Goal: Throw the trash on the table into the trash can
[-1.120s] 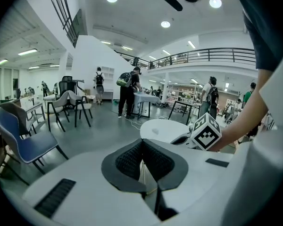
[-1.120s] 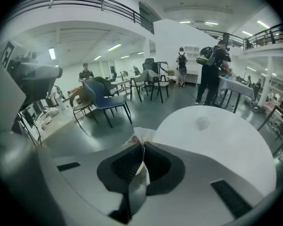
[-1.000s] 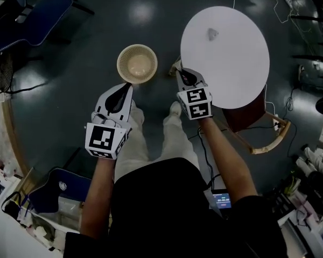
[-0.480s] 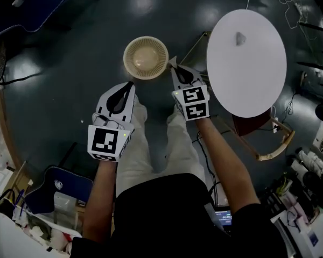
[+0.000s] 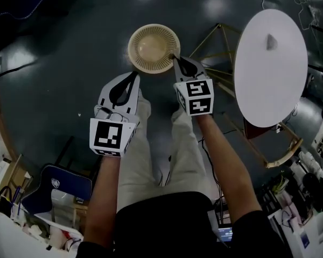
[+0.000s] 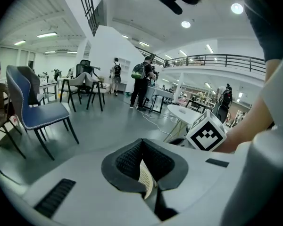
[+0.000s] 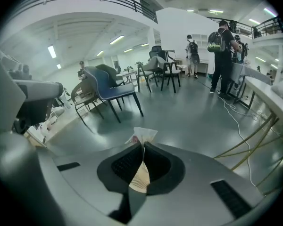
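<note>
A beige woven trash can [image 5: 153, 48] stands on the dark floor ahead of the person's legs. In the right gripper view a crumpled white wrapper [image 7: 142, 135] with a touch of red sticks out past the jaws. My right gripper [image 5: 175, 58] is shut on it, its tip at the can's right rim. My left gripper [image 5: 134, 75] is shut on nothing and sits just below the can's near rim. Part of the can [image 6: 145, 179] shows through the gap behind the left jaws. One small grey scrap [image 5: 270, 41] lies on the round white table [image 5: 269, 85] at the right.
The table's thin gold legs [image 5: 215, 39] spread over the floor between the can and the tabletop. A wooden chair [image 5: 277, 152] stands under the table, a blue chair [image 5: 56, 190] at bottom left. Cluttered benches line both lower corners. Chairs [image 7: 111, 91] and standing people [image 7: 221, 55] are farther off.
Both grippers have sunk and come closer to the trash can; the right tip now reaches its rim. The can and table have shifted right in the head view.
</note>
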Demonstrator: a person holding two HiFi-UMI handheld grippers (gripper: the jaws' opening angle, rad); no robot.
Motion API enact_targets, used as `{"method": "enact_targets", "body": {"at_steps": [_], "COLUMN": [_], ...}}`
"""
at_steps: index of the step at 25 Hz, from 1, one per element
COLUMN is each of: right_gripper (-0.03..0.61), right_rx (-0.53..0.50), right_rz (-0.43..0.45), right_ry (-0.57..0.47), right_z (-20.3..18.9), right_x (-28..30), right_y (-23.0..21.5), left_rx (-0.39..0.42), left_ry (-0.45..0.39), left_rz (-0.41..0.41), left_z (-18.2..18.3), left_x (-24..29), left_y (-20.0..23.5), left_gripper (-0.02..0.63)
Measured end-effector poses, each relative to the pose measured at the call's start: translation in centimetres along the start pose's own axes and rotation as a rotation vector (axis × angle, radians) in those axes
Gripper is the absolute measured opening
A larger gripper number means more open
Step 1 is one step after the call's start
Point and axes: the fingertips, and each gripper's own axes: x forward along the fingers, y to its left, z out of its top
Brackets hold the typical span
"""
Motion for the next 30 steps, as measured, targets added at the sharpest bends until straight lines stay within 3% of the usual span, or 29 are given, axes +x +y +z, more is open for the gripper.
{"method": "enact_targets", "body": {"at_steps": [14,24,25,27,30], "right_gripper": [0.026,0.028,0.035,0.116,0.123], "right_rx": [-0.022,-0.003,0.003,0.018,0.028], "right_rz": [0.013,0.029,0.030,0.039,0.047], "right_ry": [0.084,0.113,0.117,0.124,0.131], "right_z": [-6.1,-7.9,-7.9,-8.0,-8.2], "right_x": [10.3,14.8,15.0,15.4,15.4], "right_y": [0.0,0.5,0.5,0.6,0.7], "left_rx": [-0.020,-0.047,-0.048,-0.048,-0.046], "left_ry": [0.083,0.087,0.085,0.078,0.078], "left_rz": [0.007,0.008,0.009,0.007,0.009], "left_z": [-8.9,-10.8,-10.8,-10.6,-10.5], "left_x": [4.3,5.8,5.9,6.0,5.9], "left_y": [5.3,7.2,7.5,7.8,8.3], "left_gripper": [0.015,0.015,0.015,0.015,0.015]}}
